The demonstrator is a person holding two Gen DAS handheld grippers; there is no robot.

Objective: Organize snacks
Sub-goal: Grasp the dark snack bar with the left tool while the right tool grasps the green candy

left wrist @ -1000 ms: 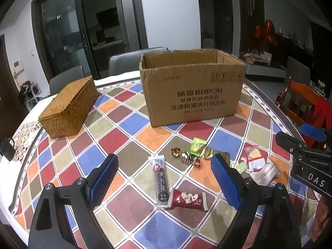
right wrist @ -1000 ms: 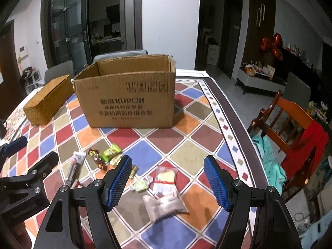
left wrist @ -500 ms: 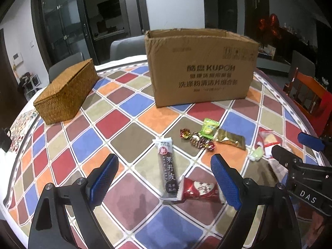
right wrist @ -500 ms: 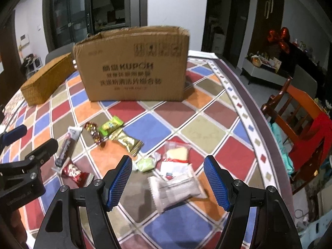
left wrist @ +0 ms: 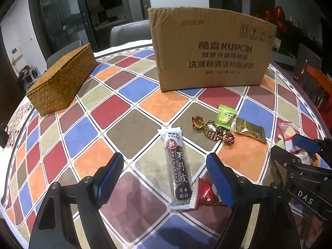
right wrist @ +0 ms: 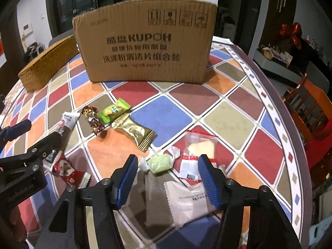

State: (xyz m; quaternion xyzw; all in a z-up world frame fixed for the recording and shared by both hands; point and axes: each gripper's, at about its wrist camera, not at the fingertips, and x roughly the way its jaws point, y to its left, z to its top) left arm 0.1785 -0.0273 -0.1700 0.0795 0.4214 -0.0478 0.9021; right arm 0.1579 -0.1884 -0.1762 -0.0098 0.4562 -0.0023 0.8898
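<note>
Snacks lie scattered on the chequered tablecloth in front of a tall cardboard box [left wrist: 211, 49] [right wrist: 145, 41]. My left gripper [left wrist: 164, 179] hangs low over a long dark snack bar [left wrist: 177, 166]. Its jaws are closing with the bar between them, pads clear of it. A red packet [left wrist: 205, 193] lies by its right finger. My right gripper [right wrist: 168, 180] is closing over a white packet [right wrist: 186, 199], with a green candy [right wrist: 160, 164] and a clear packet [right wrist: 197, 153] just beyond. Nothing is gripped.
A woven lidded basket [left wrist: 62, 78] [right wrist: 45, 66] stands at the back left. Foil candies [left wrist: 213, 130], a green sachet [left wrist: 225, 117] and a gold packet [left wrist: 249, 132] lie mid-table. An orange wooden chair [right wrist: 311, 108] stands past the table's right edge.
Both grippers have sunk toward the table, so the snacks look larger and nearer. Each pair of jaws has narrowed. No snack has moved.
</note>
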